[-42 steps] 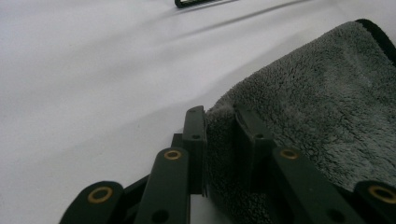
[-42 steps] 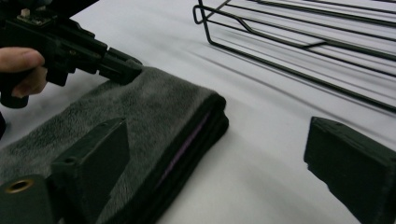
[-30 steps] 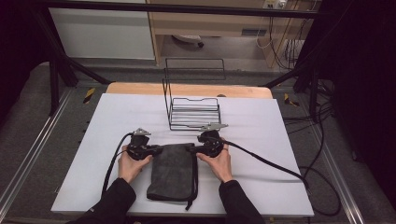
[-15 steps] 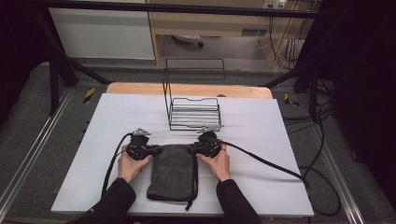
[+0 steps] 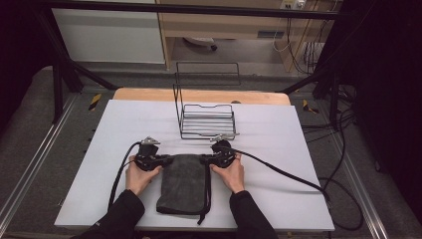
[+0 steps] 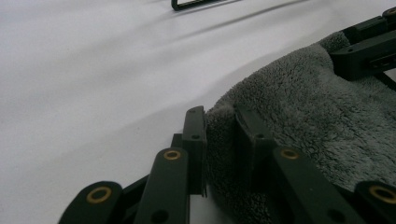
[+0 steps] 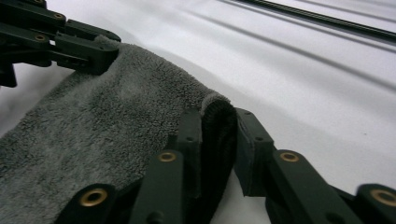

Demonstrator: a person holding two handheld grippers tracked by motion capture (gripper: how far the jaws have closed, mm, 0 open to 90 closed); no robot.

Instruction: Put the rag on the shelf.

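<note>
High view showed a grey towel (image 5: 183,181) folded into a long strip on the white table (image 5: 278,144), its near end reaching almost to the table's front edge. The left gripper (image 5: 160,161) sat at the towel's far left corner and the right gripper (image 5: 208,160) at its far right corner, each held by a hand (image 5: 138,177) coming in from the bottom, with the other hand (image 5: 231,173) on the right. A black wire rack (image 5: 206,119) stood just beyond the grippers, toward the table's far side, apart from the cloth. In the left gripper view the jaws were closed on the towel's fuzzy edge (image 6: 222,121), a fold of pile pinched between them, and the other gripper (image 6: 362,53) clamped the opposite corner farther off. In the right gripper view the jaws gripped a doubled-over hem of the towel (image 7: 217,116), while the left gripper (image 7: 88,49) held the far corner. The cloth lay flat on the table between them.
</note>
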